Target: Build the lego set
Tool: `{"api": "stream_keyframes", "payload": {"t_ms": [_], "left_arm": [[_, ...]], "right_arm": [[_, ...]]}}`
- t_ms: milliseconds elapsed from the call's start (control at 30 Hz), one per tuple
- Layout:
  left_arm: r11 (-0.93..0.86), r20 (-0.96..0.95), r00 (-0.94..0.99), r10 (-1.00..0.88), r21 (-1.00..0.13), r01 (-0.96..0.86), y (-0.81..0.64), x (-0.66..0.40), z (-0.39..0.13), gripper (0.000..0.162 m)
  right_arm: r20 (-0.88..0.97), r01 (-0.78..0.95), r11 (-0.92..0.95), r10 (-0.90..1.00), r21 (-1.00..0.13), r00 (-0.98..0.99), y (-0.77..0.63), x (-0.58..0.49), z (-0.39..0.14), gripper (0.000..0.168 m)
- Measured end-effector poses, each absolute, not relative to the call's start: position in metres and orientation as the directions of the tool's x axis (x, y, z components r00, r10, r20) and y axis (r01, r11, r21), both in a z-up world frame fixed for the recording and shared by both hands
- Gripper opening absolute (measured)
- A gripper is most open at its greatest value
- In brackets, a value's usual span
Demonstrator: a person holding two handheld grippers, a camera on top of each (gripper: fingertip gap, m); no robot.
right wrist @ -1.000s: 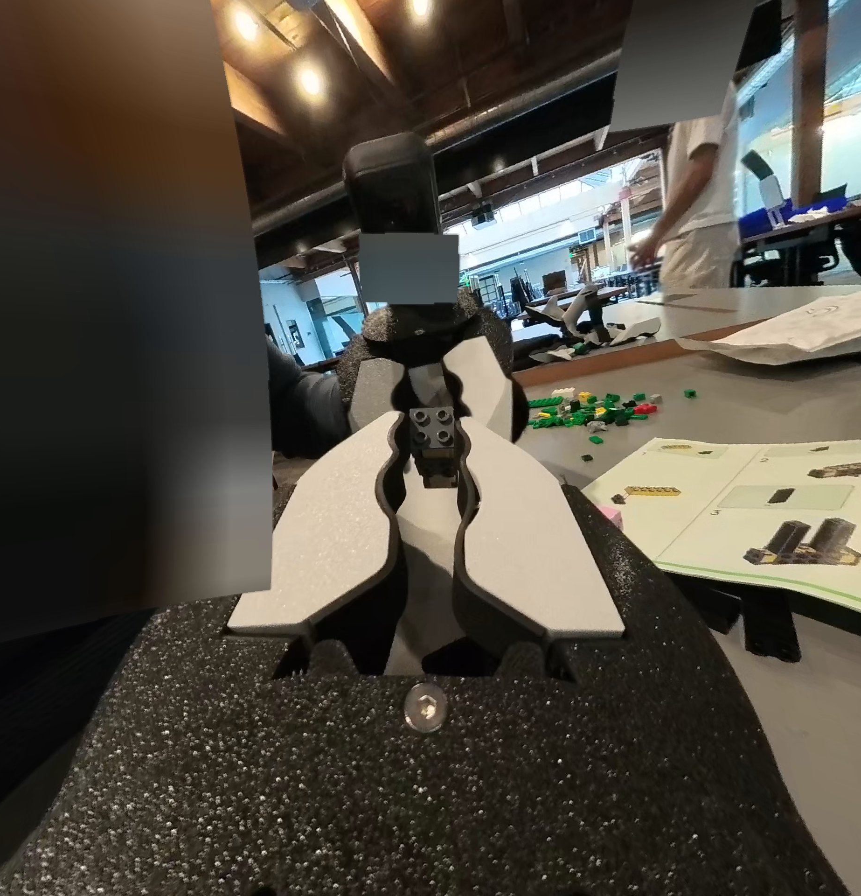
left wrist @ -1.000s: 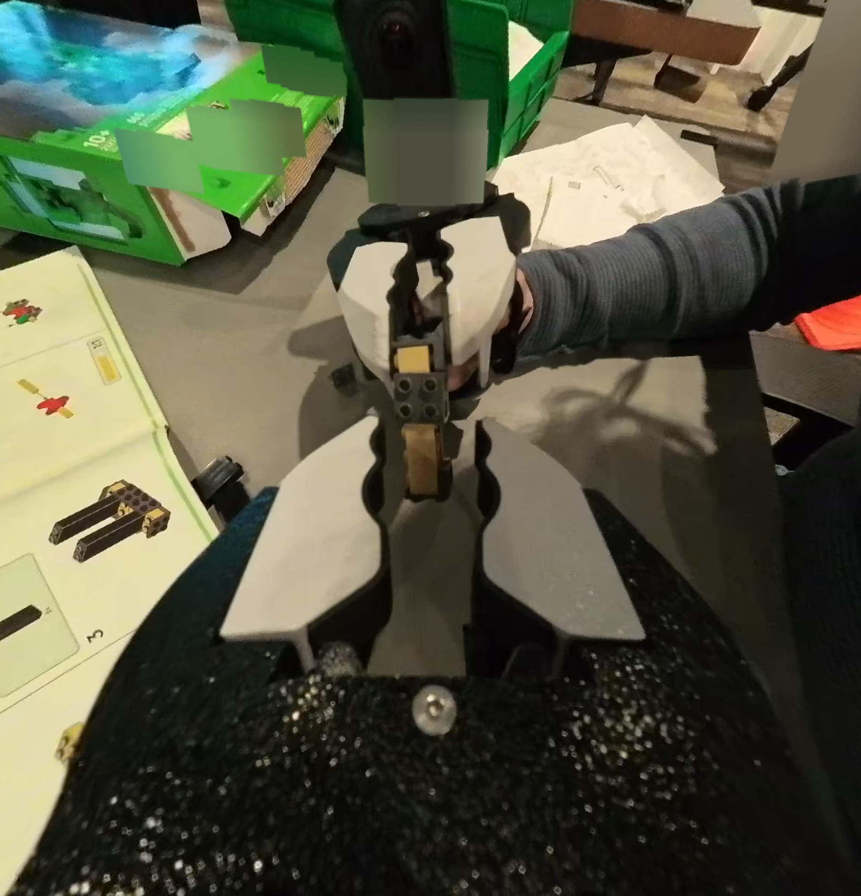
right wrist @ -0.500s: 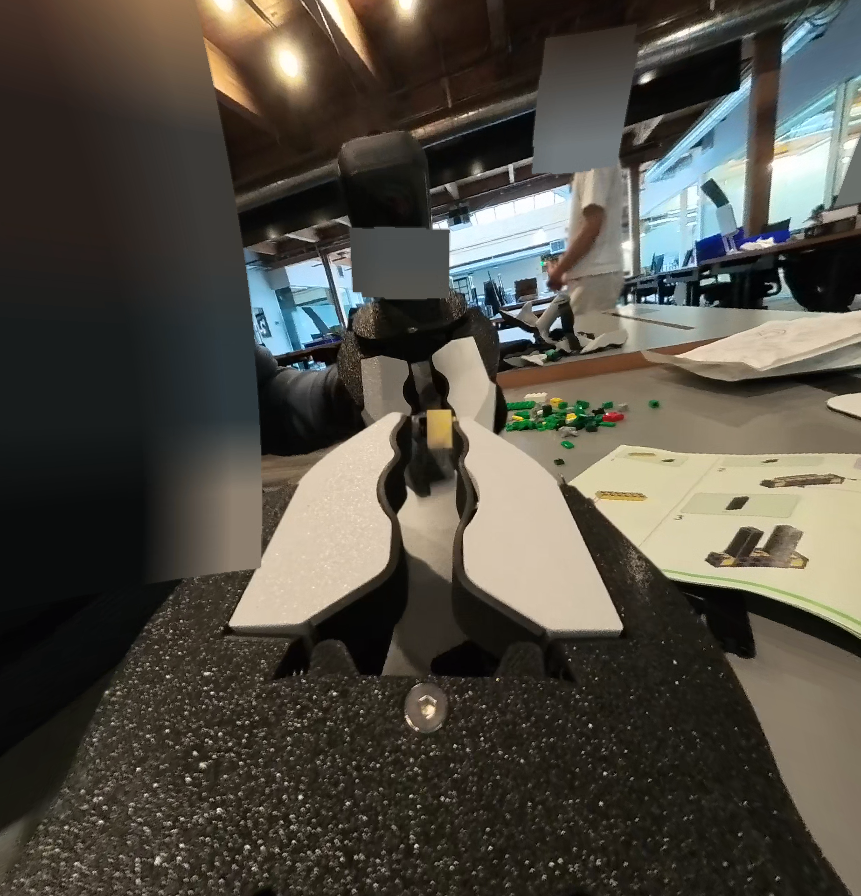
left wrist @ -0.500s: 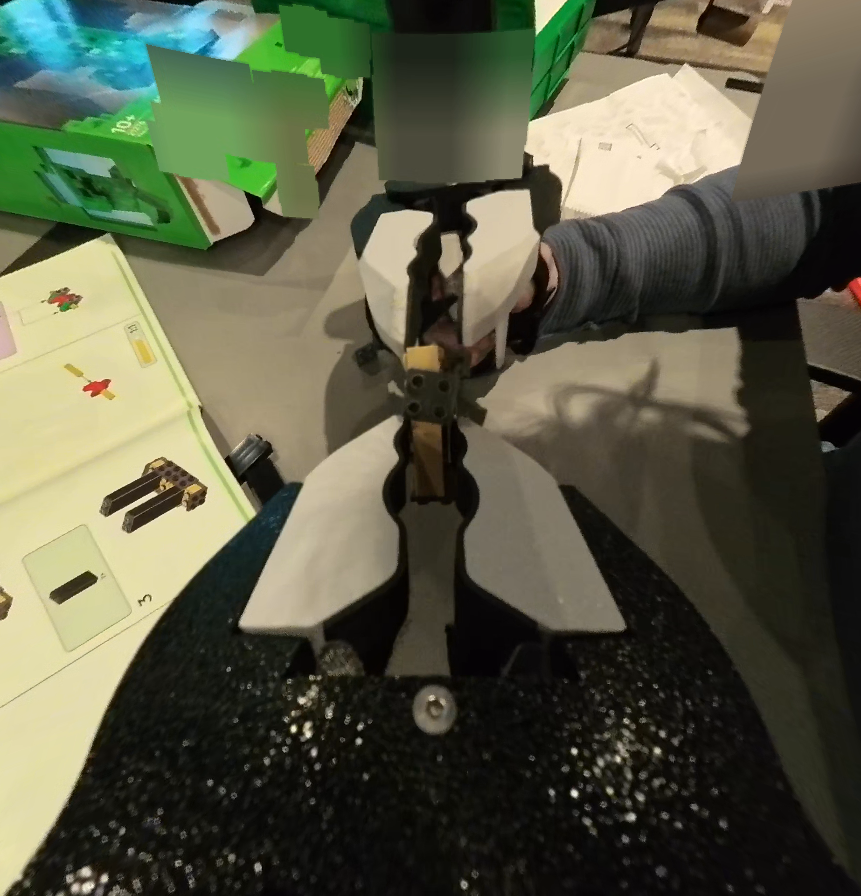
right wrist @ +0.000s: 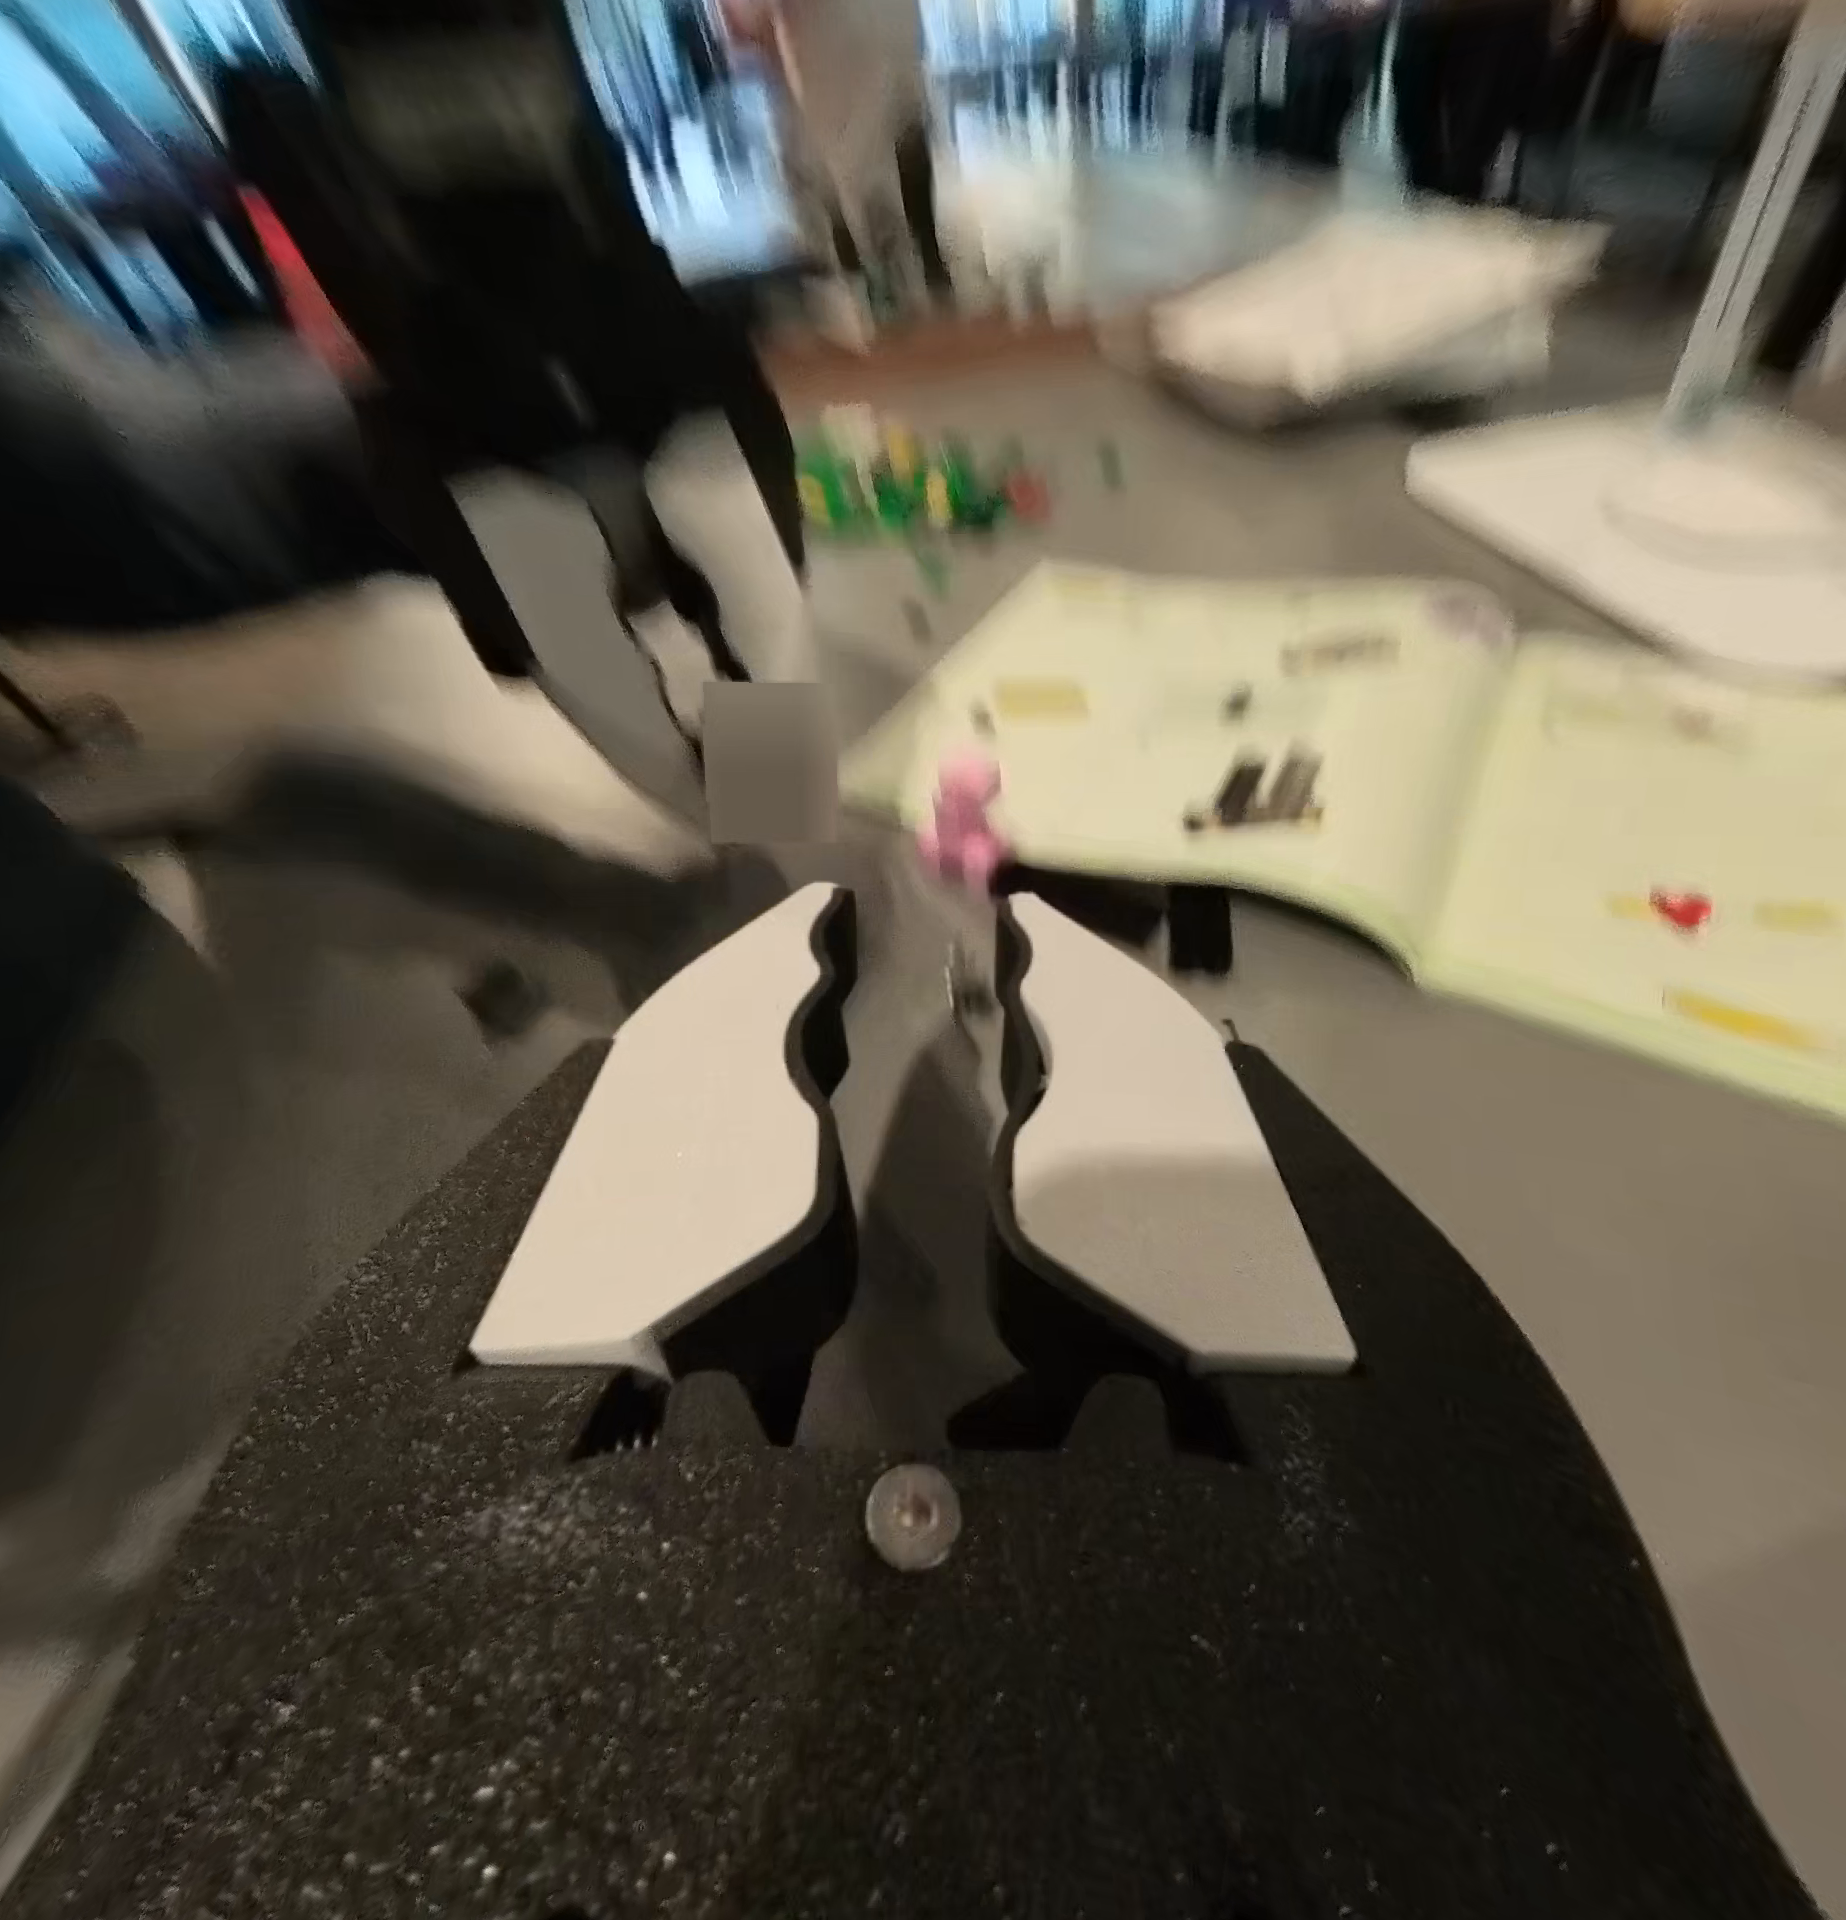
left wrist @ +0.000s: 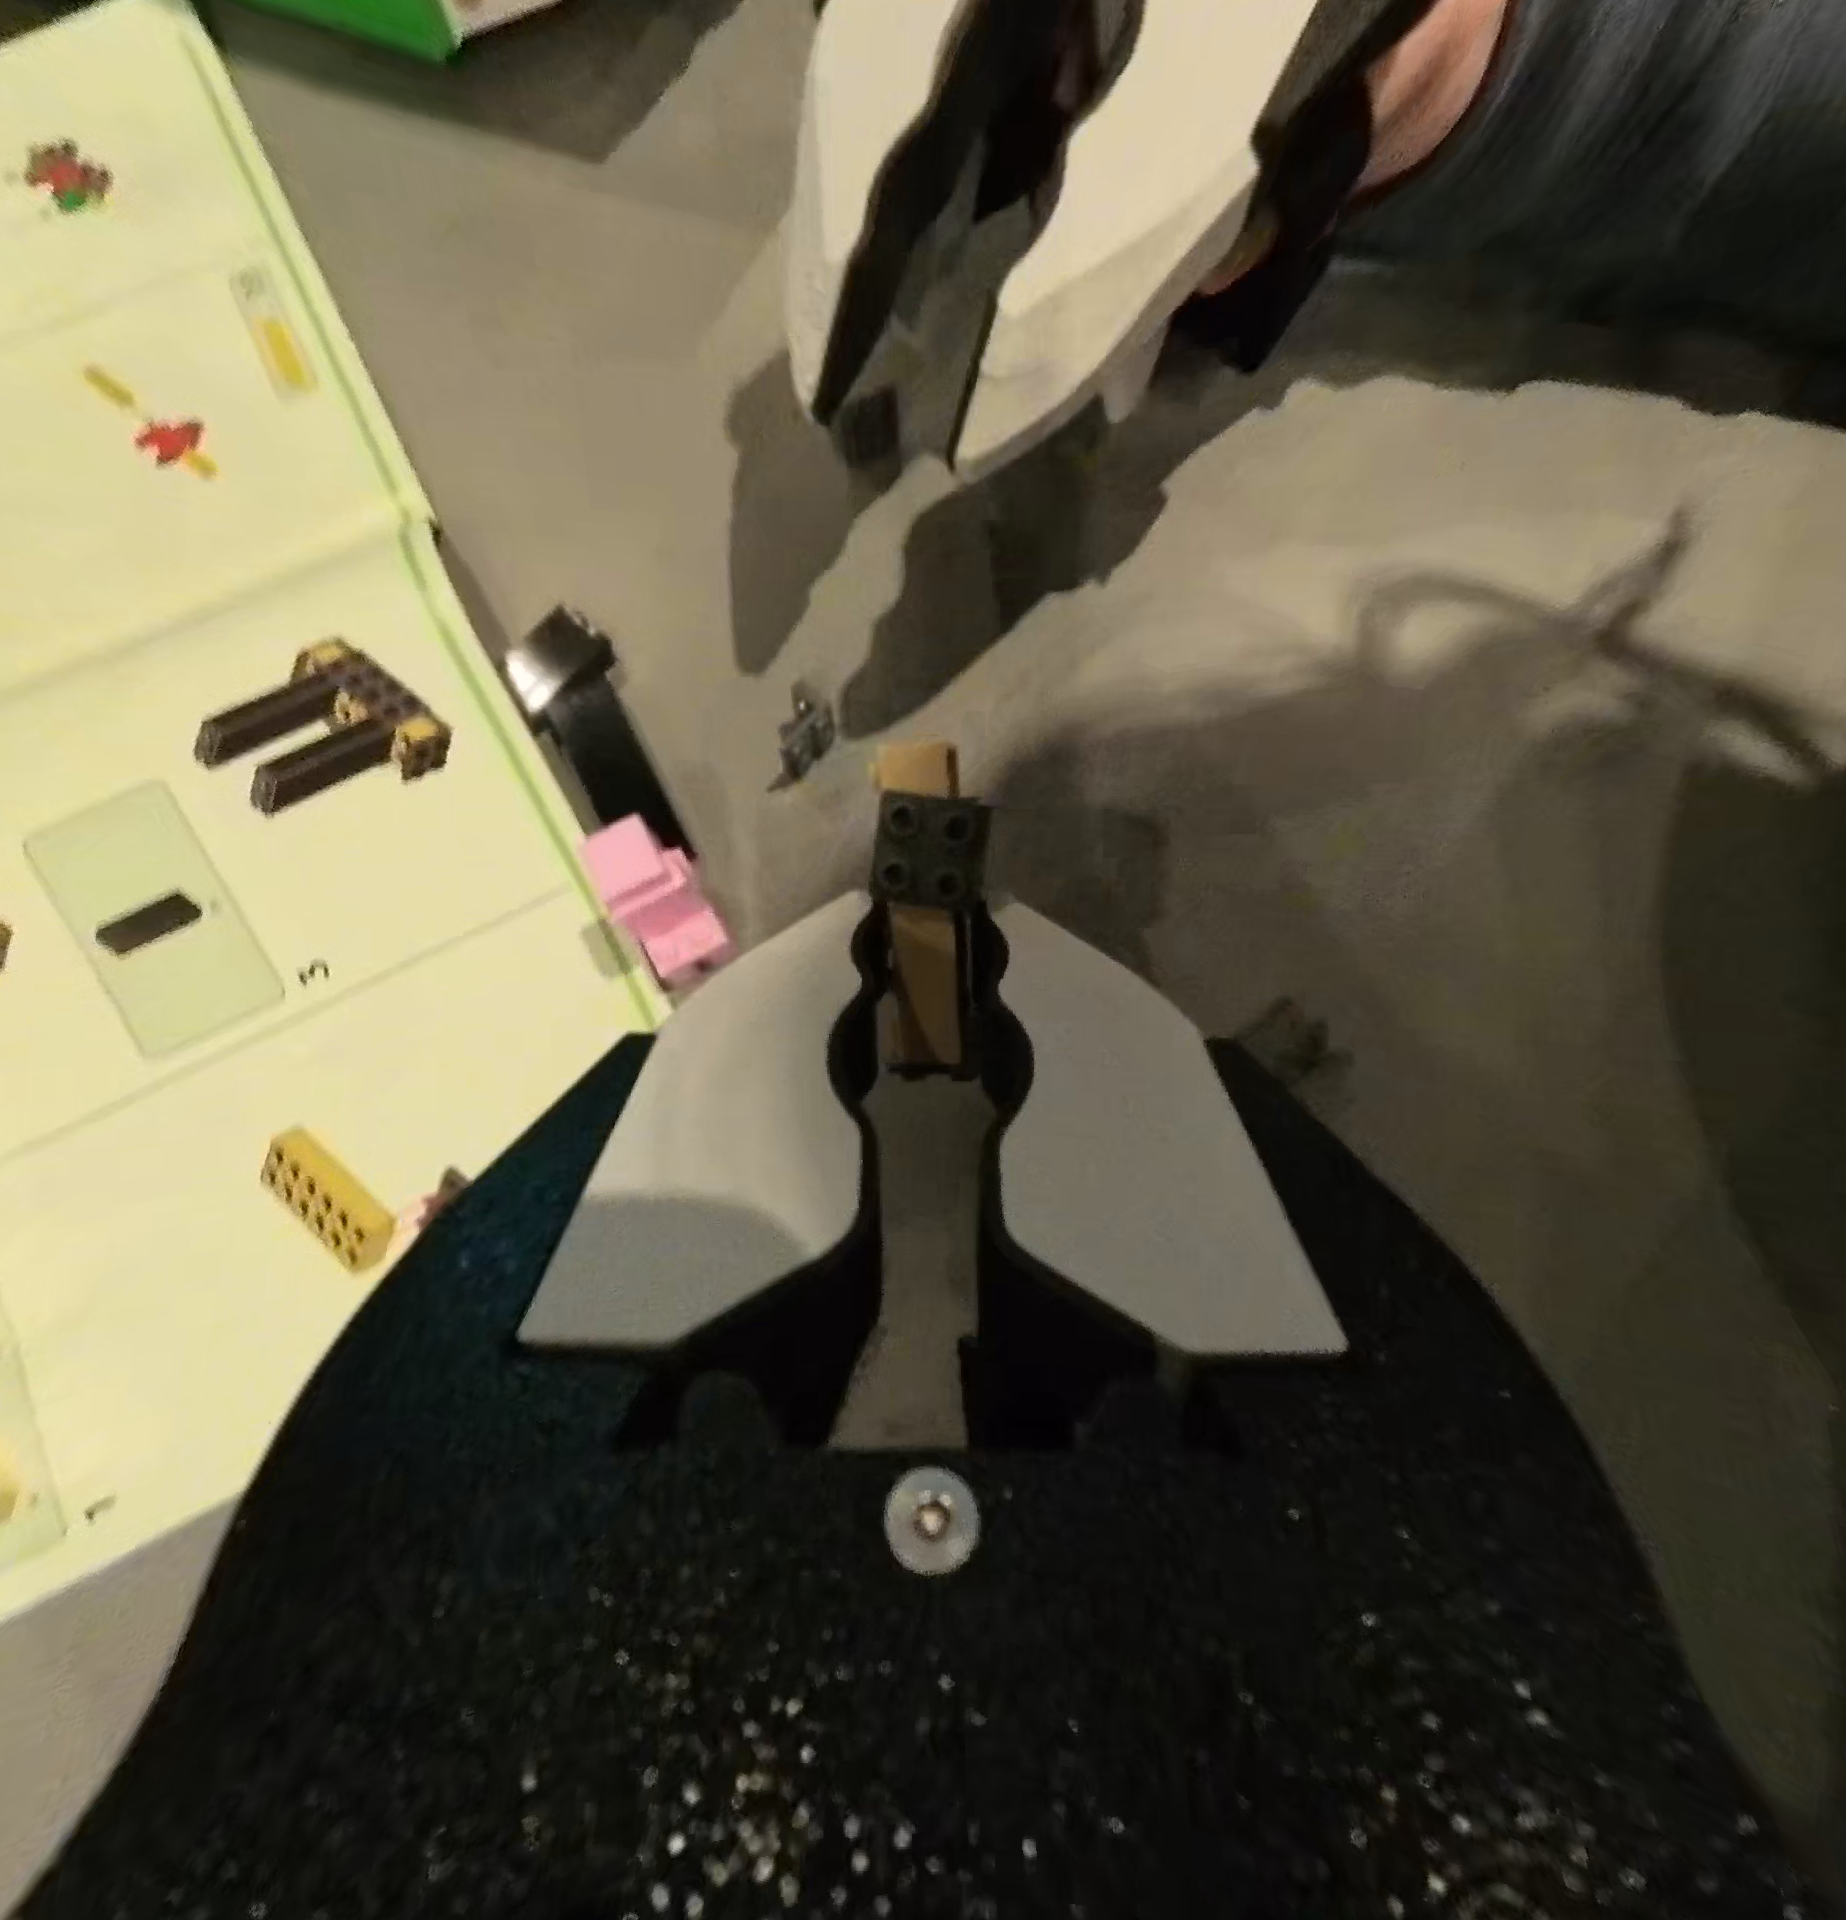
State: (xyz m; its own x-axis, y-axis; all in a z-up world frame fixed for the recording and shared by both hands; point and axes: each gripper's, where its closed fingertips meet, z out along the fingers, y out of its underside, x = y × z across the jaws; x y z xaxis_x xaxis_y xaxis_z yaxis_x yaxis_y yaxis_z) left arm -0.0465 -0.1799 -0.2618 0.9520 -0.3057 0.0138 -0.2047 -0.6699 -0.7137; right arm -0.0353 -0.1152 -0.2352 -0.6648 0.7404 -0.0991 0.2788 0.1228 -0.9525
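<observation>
My left gripper (left wrist: 924, 920) is shut on a small assembly (left wrist: 929, 862): a tan brick with a black 2x2 brick on its far end, held just above the grey table (left wrist: 1314, 623). My right gripper (right wrist: 924, 914) is open and empty, its jaws apart over the table. It also shows at the top of the left wrist view (left wrist: 903, 416), a little beyond the assembly and apart from it. The left gripper appears blurred at the upper left of the right wrist view (right wrist: 638, 582).
An open instruction booklet (left wrist: 171, 727) lies to the left, with a tan studded brick (left wrist: 327, 1200) on it. A pink piece (left wrist: 659, 904), a black piece (left wrist: 586, 707) and a small dark part (left wrist: 805, 738) lie beside it. Loose bricks (right wrist: 919, 488) sit farther back. There is about 8 cm between the tips of the two grippers. Left tips and right tips are each some 9 cm from the black piece (left wrist: 586, 707). Seen from the right wrist view (right wrist: 1137, 906) as well.
My left gripper closed on the assembly. My right gripper let go of it, opened and drew back. Both views now tilt down toward the table; the right one is motion-blurred.
</observation>
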Motion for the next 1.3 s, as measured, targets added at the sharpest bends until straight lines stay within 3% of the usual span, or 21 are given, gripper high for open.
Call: {"api": "stream_keyframes", "payload": {"t_ms": [333, 467, 833, 1067, 1300], "left_arm": [[-0.745, 0.021, 0.954, -0.299, -0.630, -0.220, -0.202, -0.050, -0.281, 0.015], [-0.755, 0.003, 0.952, -0.305, -0.610, -0.240, -0.203, -0.051, -0.286, 0.015], [-0.745, -0.016, 0.956, -0.291, -0.623, -0.238, -0.201, -0.056, -0.286, 0.015], [-0.742, 0.007, 0.958, -0.288, -0.633, -0.219, -0.203, -0.059, -0.285, 0.015], [-0.771, 0.026, 0.929, -0.369, -0.566, -0.290, -0.214, -0.053, -0.293, 0.015]], "right_arm": [[0.036, 0.414, 0.407, 0.747, -0.814, -0.664, -0.125, -0.056, -0.284, 0.024], [0.004, 0.490, 0.437, 0.750, -0.754, -0.662, -0.127, -0.057, -0.297, 0.025], [0.034, 0.518, 0.403, 0.812, -0.755, -0.582, -0.127, -0.065, -0.297, 0.016], [0.090, 0.466, 0.443, 0.791, -0.766, -0.605, -0.127, -0.064, -0.294, 0.012], [0.110, 0.251, 0.496, 0.588, -0.831, -0.801, -0.158, -0.040, -0.279, 0.012]]}}
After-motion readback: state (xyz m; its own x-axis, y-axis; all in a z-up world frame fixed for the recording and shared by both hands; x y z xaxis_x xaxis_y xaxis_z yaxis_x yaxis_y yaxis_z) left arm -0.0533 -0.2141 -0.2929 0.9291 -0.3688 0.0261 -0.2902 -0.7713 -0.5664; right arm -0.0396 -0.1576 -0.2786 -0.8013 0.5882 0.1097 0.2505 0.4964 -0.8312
